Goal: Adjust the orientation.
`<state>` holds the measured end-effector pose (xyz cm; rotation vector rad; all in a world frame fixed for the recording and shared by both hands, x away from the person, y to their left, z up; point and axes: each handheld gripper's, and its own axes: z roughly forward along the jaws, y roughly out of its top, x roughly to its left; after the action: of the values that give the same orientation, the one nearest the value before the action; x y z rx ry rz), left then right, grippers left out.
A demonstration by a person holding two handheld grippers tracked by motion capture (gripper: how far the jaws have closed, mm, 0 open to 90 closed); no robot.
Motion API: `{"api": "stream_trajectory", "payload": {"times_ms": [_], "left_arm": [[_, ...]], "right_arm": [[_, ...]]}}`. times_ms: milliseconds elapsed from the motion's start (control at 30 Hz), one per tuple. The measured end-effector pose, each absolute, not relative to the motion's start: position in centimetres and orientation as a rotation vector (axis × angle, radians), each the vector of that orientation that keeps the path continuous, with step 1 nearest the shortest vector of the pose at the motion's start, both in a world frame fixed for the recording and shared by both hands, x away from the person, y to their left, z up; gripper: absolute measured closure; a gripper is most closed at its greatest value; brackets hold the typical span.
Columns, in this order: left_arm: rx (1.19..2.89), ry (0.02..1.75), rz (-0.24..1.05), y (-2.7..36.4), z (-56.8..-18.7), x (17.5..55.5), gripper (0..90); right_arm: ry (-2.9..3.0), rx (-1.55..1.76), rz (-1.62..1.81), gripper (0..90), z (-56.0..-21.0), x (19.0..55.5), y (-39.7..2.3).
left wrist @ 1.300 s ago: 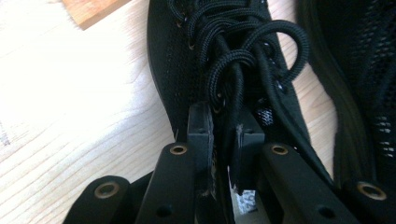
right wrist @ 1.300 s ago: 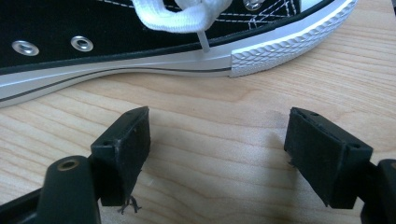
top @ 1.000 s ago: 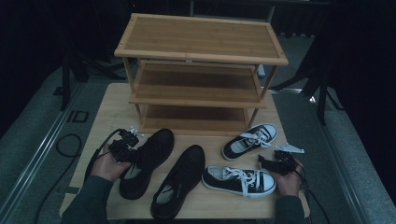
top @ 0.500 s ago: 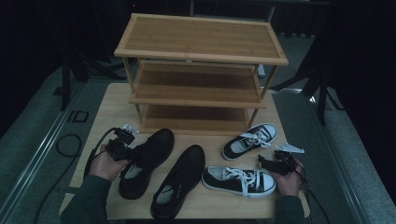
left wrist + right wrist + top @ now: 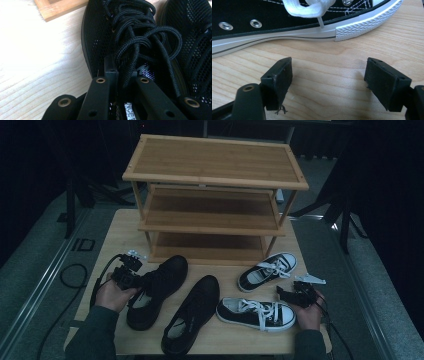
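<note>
The left hand-held gripper [image 5: 134, 279] has just closed on the black shoe [image 5: 159, 290] near the counter's [image 5: 115, 235] left edge, its toe pointing toward the rack [image 5: 215, 195].

Bare table [image 5: 117, 237] lies open left of the rack [image 5: 215, 167], and another strip runs between the rack's foot and the shoes. The front is crowded: two black shoes [image 5: 192, 312] and two sneakers [image 5: 256, 312] lie close together, with narrow gaps between them. The three rack shelves stand open at the front, posts at the corners
</note>
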<state>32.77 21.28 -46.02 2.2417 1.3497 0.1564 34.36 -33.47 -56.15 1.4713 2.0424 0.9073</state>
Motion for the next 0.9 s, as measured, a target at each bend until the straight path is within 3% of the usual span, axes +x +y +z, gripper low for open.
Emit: {"api": "stream_trajectory", "payload": {"times_ms": [900], "left_arm": [[2.117, 1.417, 0.195, 20.0, -46.0, 35.2, 86.5]], "right_arm": [[2.043, 1.475, 0.912, 22.6, -56.1, 34.4, -33.5]]}}
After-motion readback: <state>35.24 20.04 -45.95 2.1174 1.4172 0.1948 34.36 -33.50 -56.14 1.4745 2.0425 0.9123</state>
